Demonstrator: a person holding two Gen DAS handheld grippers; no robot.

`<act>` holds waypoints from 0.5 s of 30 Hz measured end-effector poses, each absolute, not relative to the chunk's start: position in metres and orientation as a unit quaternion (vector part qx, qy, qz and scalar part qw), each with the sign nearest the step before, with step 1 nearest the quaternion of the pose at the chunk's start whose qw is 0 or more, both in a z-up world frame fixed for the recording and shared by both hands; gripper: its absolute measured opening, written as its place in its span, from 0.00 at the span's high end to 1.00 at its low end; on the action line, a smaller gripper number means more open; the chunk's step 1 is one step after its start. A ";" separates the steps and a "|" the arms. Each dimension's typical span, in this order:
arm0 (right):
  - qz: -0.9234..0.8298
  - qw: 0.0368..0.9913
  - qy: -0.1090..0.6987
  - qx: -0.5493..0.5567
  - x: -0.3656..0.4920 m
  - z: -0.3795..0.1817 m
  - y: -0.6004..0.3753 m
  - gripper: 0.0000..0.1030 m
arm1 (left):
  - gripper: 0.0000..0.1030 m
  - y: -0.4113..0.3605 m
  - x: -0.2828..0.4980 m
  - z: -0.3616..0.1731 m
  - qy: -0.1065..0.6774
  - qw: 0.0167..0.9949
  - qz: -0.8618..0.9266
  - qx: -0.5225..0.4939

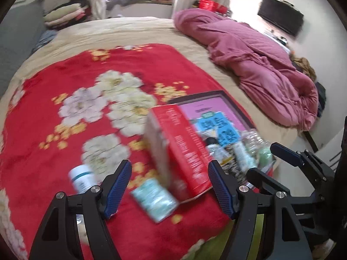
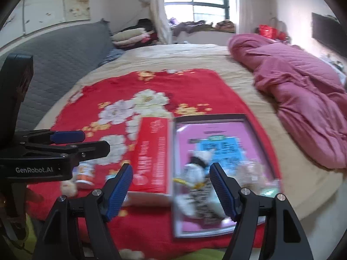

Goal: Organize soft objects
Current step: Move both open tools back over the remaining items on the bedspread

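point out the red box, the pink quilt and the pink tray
red box (image 2: pixel 151 151): right wrist view, on its printed red top face.
pink quilt (image 1: pixel 249 49): left wrist view, on the quilted upper fold.
pink tray (image 2: pixel 208 127): right wrist view, on the bare pink floor near its far rim.

The left tool (image 1: pixel 170 186) points forward and downward, its blue-padded fingers (image 1: pixel 118 187) spread wide with nothing pressed between them. The right tool (image 2: pixel 171 189) is tilted down the same way, jaws likewise wide apart and gripping nothing. In each wrist view the other tool shows at the frame's edge, so the two are side by side, close together.
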State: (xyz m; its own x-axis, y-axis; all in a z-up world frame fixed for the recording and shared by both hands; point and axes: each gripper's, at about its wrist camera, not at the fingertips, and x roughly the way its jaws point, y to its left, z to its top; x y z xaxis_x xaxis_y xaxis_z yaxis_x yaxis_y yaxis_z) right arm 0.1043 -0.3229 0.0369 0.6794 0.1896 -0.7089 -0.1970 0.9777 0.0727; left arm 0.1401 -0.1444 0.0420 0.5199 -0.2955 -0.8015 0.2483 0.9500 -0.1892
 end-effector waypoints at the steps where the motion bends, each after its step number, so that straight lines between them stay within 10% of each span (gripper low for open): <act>1: 0.111 0.916 0.386 -0.006 0.103 0.037 -0.316 0.30 | 0.28 -0.133 0.136 0.042 0.464 0.873 -0.145 -0.028; 15: 0.184 0.871 0.439 -0.123 0.098 -0.007 -0.196 0.29 | 0.28 -0.007 0.089 -0.005 0.506 0.858 -0.043 -0.075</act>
State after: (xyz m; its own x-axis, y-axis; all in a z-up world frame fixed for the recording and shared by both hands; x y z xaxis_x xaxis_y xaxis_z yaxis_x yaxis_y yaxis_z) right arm 0.0982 -0.1955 -0.0067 0.5475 0.2115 -0.8096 -0.4279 0.9022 -0.0537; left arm 0.0891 -0.0066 -0.0048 0.4849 -0.1494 -0.8617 -0.0023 0.9851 -0.1721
